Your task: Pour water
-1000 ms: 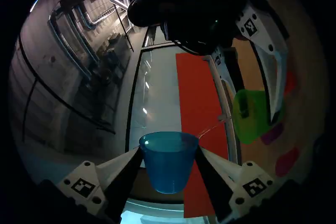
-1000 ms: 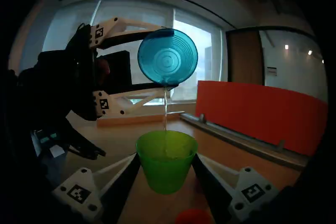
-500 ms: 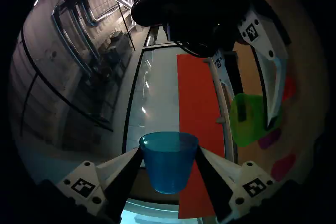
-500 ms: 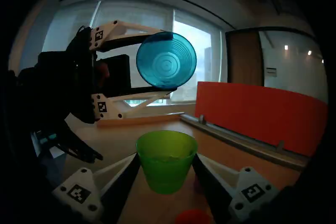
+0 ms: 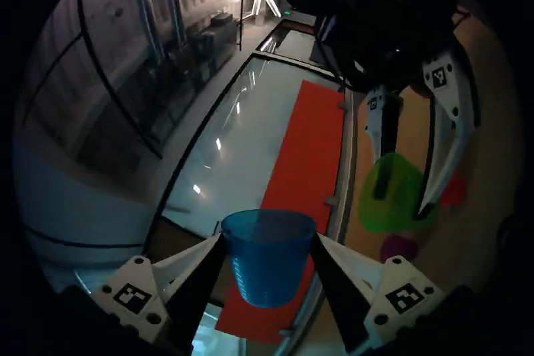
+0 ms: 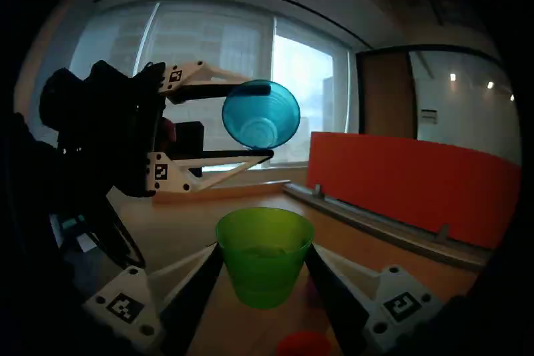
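Pinching a tilted blue cup (image 6: pixel 260 114), the left hand-held gripper (image 5: pixel 267 244) is hovering above the green cup (image 6: pixel 264 259), which the right hand-held gripper (image 6: pixel 264 249) is pinching.

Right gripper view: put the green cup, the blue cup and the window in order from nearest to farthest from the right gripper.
1. The green cup, low centre, held between the right gripper fingers.
2. The blue cup, above and ahead, tipped on its side in the left gripper.
3. The window, at the back behind both cups.
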